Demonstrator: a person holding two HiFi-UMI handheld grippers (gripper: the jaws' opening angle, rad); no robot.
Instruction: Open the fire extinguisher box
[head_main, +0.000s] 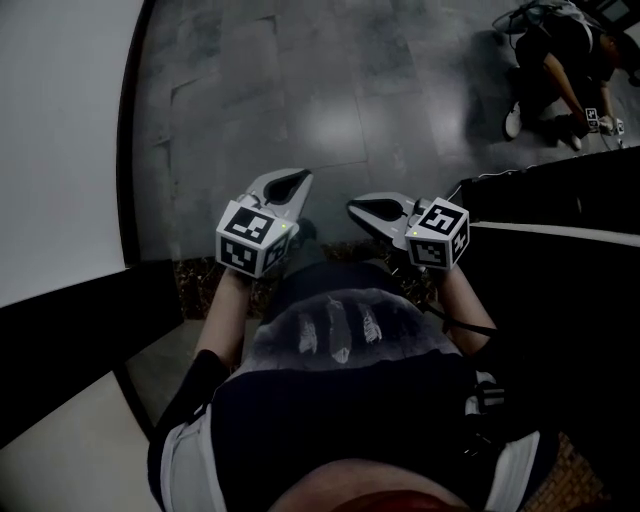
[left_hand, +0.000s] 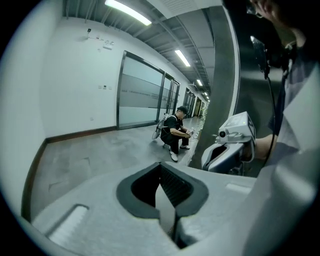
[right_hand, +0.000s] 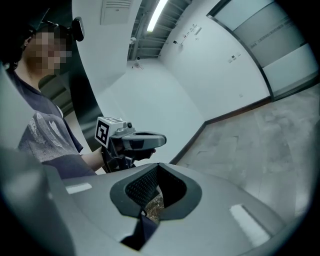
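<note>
No fire extinguisher box shows in any view. In the head view both grippers are held out in front of my body above a grey tiled floor (head_main: 300, 90). The left gripper (head_main: 291, 183) points ahead with its jaws shut and nothing between them; its own view shows the same closed tips (left_hand: 161, 168). A little to its right, the right gripper (head_main: 362, 209) is also shut and empty, tips meeting (right_hand: 156, 166). Each gripper appears in the other's view: the right gripper (left_hand: 226, 147) and the left gripper (right_hand: 142, 141).
A white wall (head_main: 60, 130) runs along the left and a dark panel (head_main: 560, 260) stands at the right. A person (head_main: 560, 55) crouches on the floor at the far right, also seen down the corridor (left_hand: 174, 132) beside glass partitions (left_hand: 140, 95). A brown mat (head_main: 200, 280) lies underfoot.
</note>
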